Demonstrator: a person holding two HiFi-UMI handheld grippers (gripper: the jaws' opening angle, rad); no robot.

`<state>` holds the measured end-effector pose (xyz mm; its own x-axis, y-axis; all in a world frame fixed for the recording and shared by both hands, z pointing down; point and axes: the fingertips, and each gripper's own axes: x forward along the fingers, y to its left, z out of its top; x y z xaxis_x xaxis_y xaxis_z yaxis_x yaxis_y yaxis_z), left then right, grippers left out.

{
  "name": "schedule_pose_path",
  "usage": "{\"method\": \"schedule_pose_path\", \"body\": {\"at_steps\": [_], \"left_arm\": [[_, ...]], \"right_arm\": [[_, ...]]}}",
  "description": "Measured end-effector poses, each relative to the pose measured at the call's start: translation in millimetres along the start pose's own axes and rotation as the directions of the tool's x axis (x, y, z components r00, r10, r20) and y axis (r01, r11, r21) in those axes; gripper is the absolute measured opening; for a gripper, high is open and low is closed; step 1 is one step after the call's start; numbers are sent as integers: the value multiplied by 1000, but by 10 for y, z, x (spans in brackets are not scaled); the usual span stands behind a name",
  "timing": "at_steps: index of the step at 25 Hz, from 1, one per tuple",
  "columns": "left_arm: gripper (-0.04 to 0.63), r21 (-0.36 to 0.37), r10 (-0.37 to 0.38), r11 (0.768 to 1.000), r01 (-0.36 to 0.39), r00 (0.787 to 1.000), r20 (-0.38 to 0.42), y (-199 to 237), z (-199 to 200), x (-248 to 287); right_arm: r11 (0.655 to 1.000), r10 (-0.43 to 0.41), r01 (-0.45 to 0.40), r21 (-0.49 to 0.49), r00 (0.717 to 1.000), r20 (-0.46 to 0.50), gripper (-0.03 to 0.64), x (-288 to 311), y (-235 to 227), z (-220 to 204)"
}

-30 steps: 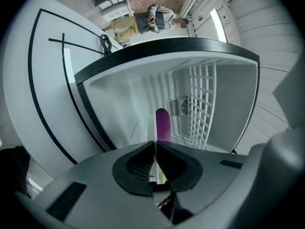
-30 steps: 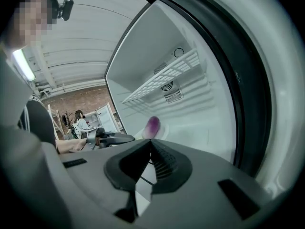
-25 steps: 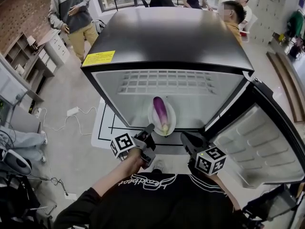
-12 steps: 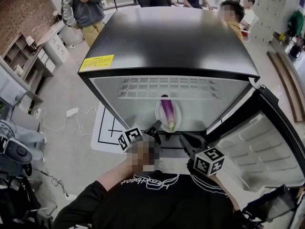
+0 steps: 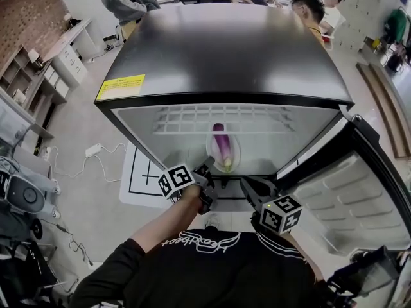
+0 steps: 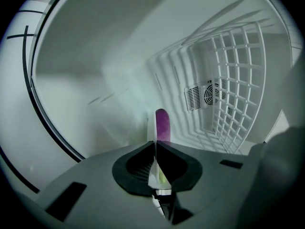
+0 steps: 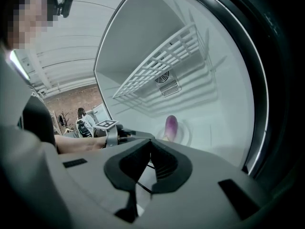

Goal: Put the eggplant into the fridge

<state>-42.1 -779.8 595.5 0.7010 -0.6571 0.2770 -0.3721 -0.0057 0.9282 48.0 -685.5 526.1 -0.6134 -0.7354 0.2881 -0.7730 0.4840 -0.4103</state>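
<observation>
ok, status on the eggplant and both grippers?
Left gripper jaws shut on rim of white round plate. Right gripper shut, empty. Purple eggplant lying on that plate, inside open black fridge. Nothing blocking.

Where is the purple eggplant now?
In the head view's middle, the eggplant lies on a white plate inside the open fridge, below the wire shelf.

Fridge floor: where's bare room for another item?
Bare floor left of the plate, and right of it toward the open door. Crowded front centre: plate with eggplant, left gripper clamped on its rim.
</observation>
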Motion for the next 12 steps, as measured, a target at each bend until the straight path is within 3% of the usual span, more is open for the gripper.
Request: {"method": "schedule_pose_path", "body": {"at_steps": [12], "left_arm": [[23,19,69,997,-69,998,1,134,123,88]], "right_arm": [[1000,-3,3,6,1000,-11,8,87,-45,39]]}}
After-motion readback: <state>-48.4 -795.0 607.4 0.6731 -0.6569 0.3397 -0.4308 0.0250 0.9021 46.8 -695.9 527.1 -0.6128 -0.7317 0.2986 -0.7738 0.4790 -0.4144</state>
